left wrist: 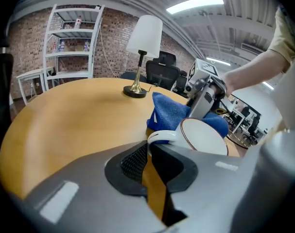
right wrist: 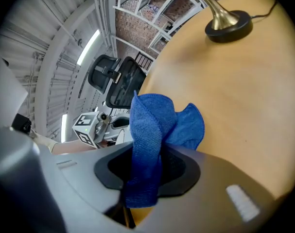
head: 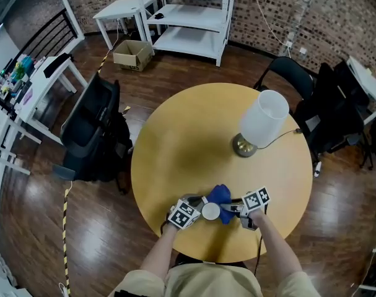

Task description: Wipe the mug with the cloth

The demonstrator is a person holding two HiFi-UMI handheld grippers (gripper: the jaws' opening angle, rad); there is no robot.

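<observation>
The mug (head: 210,211) is at the near edge of the round table (head: 188,141), between the two grippers. Its mouth faces up toward the head camera, so its long axis stands about upright. I cannot tell if its bottom rests on the wood. In the left gripper view its handle (left wrist: 162,136) points to the near left. The left gripper (left wrist: 148,149) has its jaws pressed together on this handle.

The right gripper (right wrist: 146,157) comes from the right with its jaws pinching the blue cloth (right wrist: 152,130). The cloth rises out of them in loose folds. In the head view it sits just beside the mug, on the far right side of it, between the mug and the open table.

The lamp (head: 256,125) with a white shade stands well apart, far right on the table. A dark office chair (head: 91,132) is on the floor at the left. White shelves (head: 188,14) and a cardboard box (head: 133,54) are far behind.
</observation>
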